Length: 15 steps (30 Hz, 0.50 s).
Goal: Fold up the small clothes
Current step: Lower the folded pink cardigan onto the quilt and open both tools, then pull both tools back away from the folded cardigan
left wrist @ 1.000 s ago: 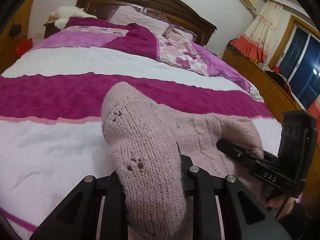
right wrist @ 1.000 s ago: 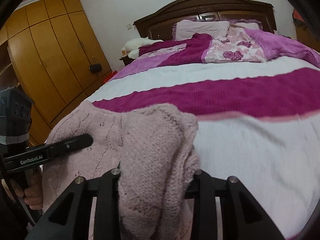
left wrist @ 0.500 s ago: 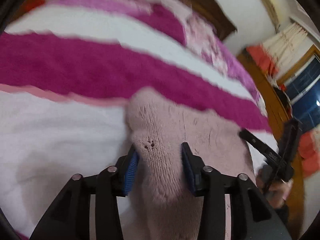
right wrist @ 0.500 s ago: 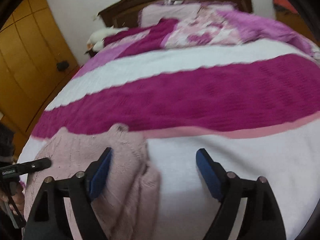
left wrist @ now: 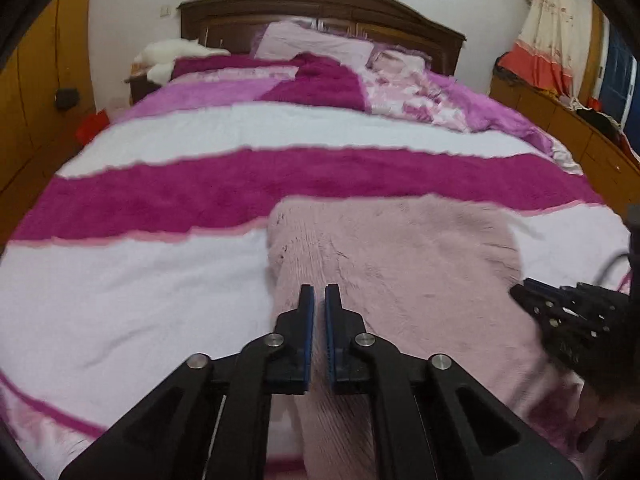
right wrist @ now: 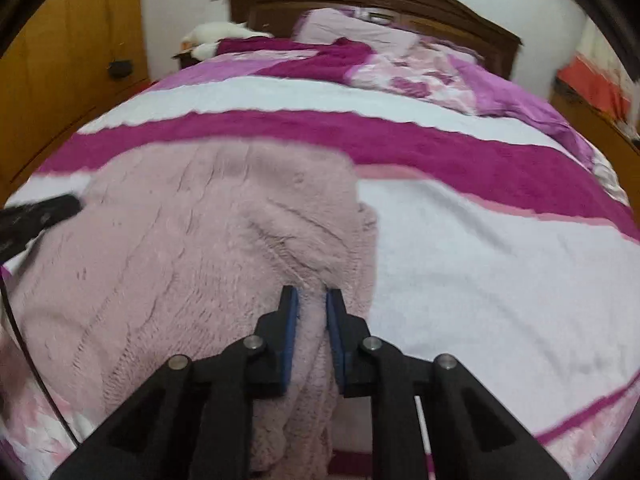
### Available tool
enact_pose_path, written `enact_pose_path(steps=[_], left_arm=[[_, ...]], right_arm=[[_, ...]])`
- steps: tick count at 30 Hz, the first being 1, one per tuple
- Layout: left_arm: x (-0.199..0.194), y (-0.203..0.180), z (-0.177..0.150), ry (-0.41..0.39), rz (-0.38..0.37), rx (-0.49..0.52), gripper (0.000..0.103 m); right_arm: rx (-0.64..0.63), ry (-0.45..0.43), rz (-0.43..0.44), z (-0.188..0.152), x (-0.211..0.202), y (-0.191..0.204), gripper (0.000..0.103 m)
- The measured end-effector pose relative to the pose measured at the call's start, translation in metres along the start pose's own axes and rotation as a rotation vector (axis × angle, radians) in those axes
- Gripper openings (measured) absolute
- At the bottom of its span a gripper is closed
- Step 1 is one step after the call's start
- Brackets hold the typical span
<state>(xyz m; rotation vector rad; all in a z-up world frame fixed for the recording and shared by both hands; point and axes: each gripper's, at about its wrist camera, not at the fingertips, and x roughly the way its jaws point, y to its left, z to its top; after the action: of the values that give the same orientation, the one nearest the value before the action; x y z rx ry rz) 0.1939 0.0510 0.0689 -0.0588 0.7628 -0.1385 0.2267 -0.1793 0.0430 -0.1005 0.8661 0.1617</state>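
The sweater (left wrist: 400, 264) lies spread on the near part of the bed (left wrist: 140, 280), before the wide stripe that crosses the blanket. The left gripper (left wrist: 319, 300) is over its left edge and the right gripper (right wrist: 312, 300) is over its right edge, each with a fold of the knit between the fingers. Behind, the pillows (left wrist: 312, 42) lie against the headboard (left wrist: 320, 0), and a wardrobe (right wrist: 60, 80) stands left of the bed.
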Motion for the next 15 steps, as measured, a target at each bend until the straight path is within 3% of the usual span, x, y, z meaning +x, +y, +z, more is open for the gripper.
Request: enact_pose_path(steps=[2,6,11,13,15], left_arm=[[-0.033,-0.01,0.004,-0.039,0.04,0.026,0.0],[-0.081,-0.021,0.001,-0.021,0.026,-0.004,0.0],[-0.138,-0.035,-0.008,-0.04,0.038,-0.028,0.0],[-0.156,-0.039,-0.015,-0.037,0.035,-0.027,0.0],[-0.172,-0.044,-0.021,-0.038,0.035,-0.024,0.0]], right_arm=[[0.034,-0.011,0.024,0.005,-0.029,0.0,0.015],[0.063,0.026,0.046,-0.003,-0.071,0.011,0.014],[0.064,0.005,0.063,-0.019,-0.143,0.025,0.015],[0.055,-0.011,0.059,-0.022,-0.168,0.029,0.023],[0.038,-0.038,0.052,-0.025,-0.197,0.035,0.045]])
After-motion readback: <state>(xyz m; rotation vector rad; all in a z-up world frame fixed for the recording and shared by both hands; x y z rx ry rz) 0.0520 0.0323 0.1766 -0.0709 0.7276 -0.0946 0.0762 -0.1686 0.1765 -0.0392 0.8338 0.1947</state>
